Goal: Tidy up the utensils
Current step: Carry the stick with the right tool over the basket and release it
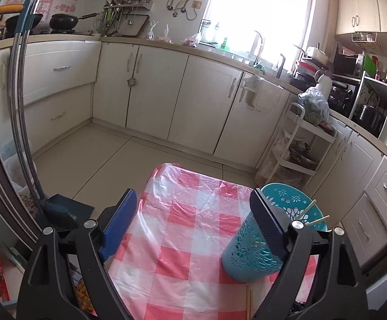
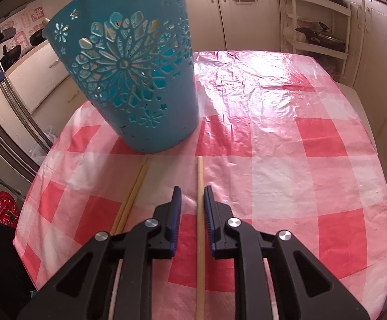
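Your left tool (image 1: 193,224) fills the bottom of its view with its jaws spread wide and nothing between them; only the pink-and-white checked table (image 1: 182,229) cover shows in the gap. Its right finger sits in front of the teal perforated utensil holder (image 1: 243,250), which stands upright near the table's right side. Only this view looks over the holder's rim, where three pale chopstick tips (image 1: 309,208) stick out. It also shows the kitchen cabinets (image 1: 150,88) and floor beyond.

Your right tool (image 2: 192,208) has its jaws parted only narrowly, and a single chopstick (image 2: 200,176) lies flat on the table (image 2: 287,165) between them; whether the pads touch it you cannot tell from here. Left of that tool, a pair of chopsticks (image 2: 136,186) lies on the cloth, angled toward the utensil holder (image 2: 129,80). These loose chopsticks appear only in the right wrist view, with the holder standing just beyond their far ends.
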Demonstrator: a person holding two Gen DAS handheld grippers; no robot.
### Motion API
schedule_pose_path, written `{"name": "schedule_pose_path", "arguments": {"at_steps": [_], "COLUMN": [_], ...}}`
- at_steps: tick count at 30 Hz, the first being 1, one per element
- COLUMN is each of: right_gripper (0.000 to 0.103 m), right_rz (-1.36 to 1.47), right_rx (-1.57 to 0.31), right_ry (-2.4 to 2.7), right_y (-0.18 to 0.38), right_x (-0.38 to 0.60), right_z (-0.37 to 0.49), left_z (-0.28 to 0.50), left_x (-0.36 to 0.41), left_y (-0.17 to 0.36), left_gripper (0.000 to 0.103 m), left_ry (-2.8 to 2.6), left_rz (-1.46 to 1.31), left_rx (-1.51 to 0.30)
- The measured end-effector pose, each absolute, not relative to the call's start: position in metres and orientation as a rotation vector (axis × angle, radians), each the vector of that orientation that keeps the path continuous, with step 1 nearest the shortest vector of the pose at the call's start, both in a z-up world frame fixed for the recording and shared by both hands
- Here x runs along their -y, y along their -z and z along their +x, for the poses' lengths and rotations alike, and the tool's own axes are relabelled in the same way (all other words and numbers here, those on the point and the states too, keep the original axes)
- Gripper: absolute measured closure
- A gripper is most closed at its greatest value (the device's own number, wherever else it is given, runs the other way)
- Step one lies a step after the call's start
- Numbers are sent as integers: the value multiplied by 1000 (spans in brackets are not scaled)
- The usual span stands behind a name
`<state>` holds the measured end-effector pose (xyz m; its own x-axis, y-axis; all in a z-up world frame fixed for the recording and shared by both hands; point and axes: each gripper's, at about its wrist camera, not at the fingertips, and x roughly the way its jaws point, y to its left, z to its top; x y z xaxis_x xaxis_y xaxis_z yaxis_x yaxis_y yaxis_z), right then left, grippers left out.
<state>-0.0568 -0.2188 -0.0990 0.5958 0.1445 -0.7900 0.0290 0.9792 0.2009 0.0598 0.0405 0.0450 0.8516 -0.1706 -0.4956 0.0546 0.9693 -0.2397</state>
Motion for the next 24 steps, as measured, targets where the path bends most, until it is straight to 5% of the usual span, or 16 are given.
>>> {"name": "schedule_pose_path", "arguments": {"at_steps": [7,24], "right_gripper": [97,97], "right_rz": [130,88], "right_rx": [-937,-947], "right_ry": [-19,-27], "right_y": [98,98], "right_x": [210,207], "right_z": [-59,-64], "left_z": [58,52], "left_x": [-35,-15], "left_y": [-50,-54], "left_gripper": [15,13], "left_ry": [140,167], "left_rz": [-183,-84], "left_rx": [-525,-502]}}
